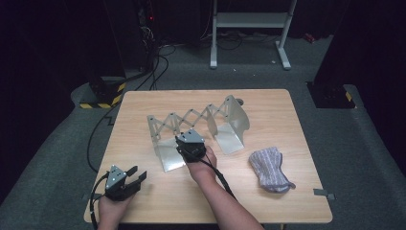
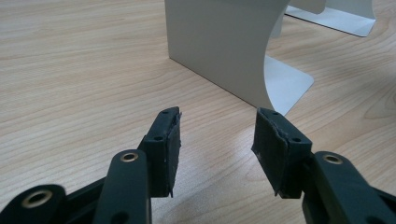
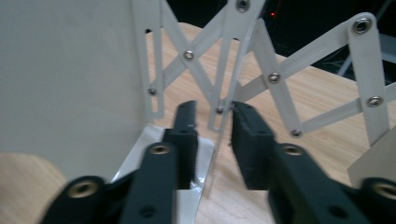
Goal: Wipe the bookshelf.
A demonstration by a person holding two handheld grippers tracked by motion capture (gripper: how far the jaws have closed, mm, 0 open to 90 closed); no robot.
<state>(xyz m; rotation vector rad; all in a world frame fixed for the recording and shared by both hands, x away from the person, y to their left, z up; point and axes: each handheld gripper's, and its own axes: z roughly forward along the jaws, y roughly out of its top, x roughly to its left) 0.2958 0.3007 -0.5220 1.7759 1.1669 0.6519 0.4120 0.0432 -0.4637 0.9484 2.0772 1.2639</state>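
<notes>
High view: wooden table [image 1: 287, 143] on grey carpet [image 1: 364, 143], dark room.

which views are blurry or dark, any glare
High view: the wooden table is evenly lit, the room behind it nearly black. Left gripper view: sharp, with the nearest jaw parts soft. Right gripper view: blurred throughout, with glare on the rack base plate by the right hand-held gripper.

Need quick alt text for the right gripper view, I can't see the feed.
The right gripper has its black jaws close on either side of a lattice bar of the white metal expanding bookend rack, over the light wooden table. Contact is unclear.
</notes>
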